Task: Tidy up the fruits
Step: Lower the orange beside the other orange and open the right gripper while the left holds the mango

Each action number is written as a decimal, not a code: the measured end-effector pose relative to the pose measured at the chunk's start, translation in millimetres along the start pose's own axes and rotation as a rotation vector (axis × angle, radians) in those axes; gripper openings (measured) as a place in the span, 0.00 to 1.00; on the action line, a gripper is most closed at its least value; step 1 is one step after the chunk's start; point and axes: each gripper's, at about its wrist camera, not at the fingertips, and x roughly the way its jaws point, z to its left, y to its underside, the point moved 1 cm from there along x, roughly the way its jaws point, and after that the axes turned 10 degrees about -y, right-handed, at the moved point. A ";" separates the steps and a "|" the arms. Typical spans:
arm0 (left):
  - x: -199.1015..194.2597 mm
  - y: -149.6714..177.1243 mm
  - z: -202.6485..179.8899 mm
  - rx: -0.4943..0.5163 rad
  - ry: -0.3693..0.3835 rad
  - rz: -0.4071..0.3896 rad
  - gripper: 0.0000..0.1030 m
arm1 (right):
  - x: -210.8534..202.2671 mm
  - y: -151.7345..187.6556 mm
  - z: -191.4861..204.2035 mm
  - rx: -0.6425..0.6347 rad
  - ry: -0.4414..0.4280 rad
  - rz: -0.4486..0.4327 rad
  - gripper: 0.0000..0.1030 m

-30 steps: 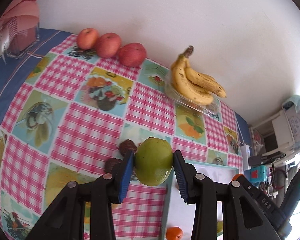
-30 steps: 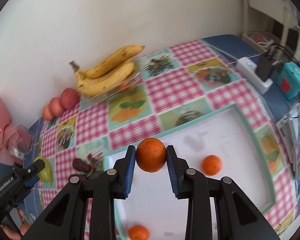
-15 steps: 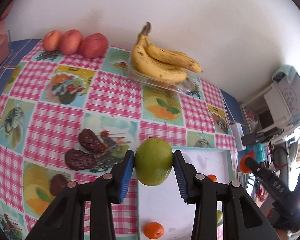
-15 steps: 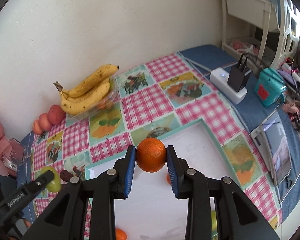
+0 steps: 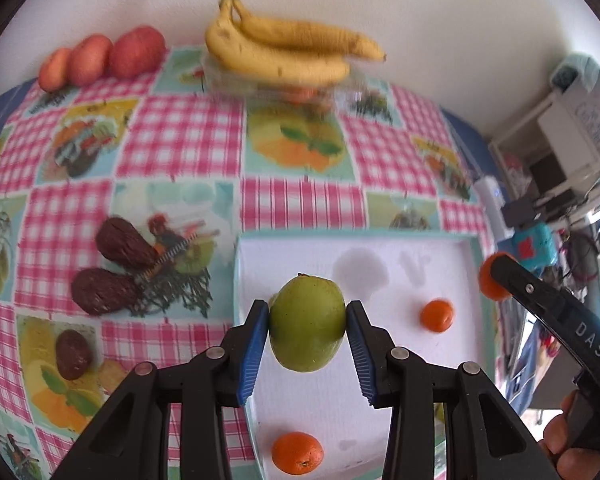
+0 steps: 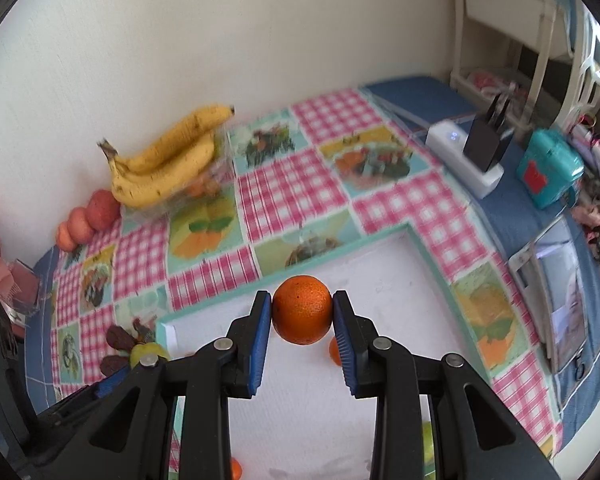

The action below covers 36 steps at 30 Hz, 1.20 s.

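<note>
My left gripper is shut on a green fruit, held over the left part of a white tray with a teal rim. Two small oranges lie on the tray. My right gripper is shut on an orange above the same tray; another orange shows partly behind its right finger. In the left wrist view the right gripper hangs at the tray's right edge with its orange. The green fruit also shows at lower left in the right wrist view.
A banana bunch rests on a clear box by the wall, with red apples to its left. Dark brown fruits lie on the checked tablecloth left of the tray. A white charger, teal box and phone sit to the right.
Both grippers have travelled with their fruit toward the tray; the left one moved right and now hangs over the tray's left part. Both stay shut.
</note>
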 end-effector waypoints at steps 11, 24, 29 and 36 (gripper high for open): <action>36.0 18.2 -3.8 -0.002 -0.001 0.112 0.41 | 57.9 26.8 -5.3 0.005 0.008 0.154 0.32; 40.9 20.0 -1.8 -0.013 0.004 0.121 0.41 | 75.3 37.7 -13.0 0.016 0.048 0.192 0.32; 41.0 19.7 -1.3 -0.017 0.009 0.122 0.41 | 77.4 39.6 -13.9 0.017 0.050 0.193 0.32; 40.4 19.5 -0.3 -0.027 0.004 0.126 0.41 | 77.4 39.0 -16.5 0.030 0.041 0.197 0.32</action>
